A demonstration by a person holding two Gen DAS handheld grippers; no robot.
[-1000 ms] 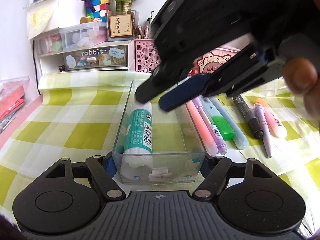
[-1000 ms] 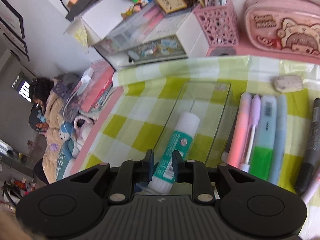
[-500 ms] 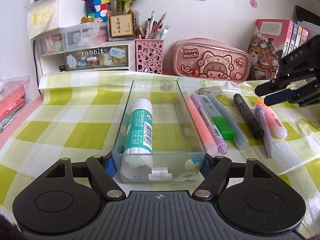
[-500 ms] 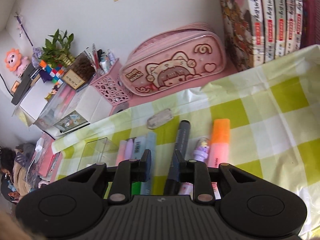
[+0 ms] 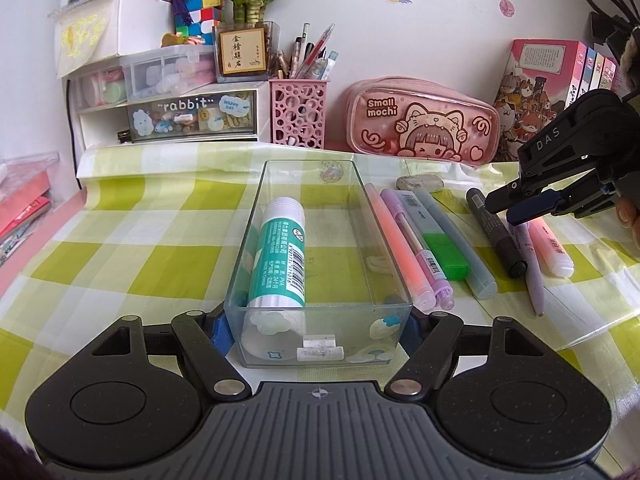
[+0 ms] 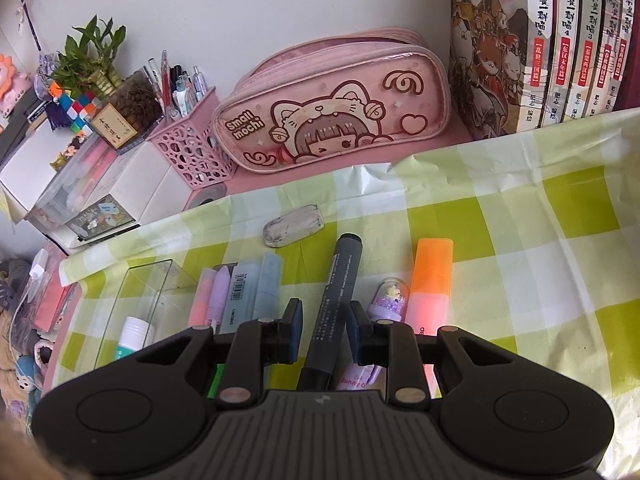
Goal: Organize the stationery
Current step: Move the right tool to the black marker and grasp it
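Observation:
A clear plastic box lies on the checked cloth with a green-and-white glue stick inside. My left gripper is shut on the box's near end. Right of the box lie several pens and highlighters. My right gripper is open and hovers with its jaws on either side of a black marker, also seen in the left wrist view. Beside the marker lie a purple dome-topped pen and an orange-pink highlighter.
A grey eraser lies behind the pens. Along the back stand a pink pencil case, a pink pen holder, white drawers and books.
My right gripper left the box, where the glue stick now lies, swung right and came down over the black marker with its jaws wider apart. The left gripper has not moved.

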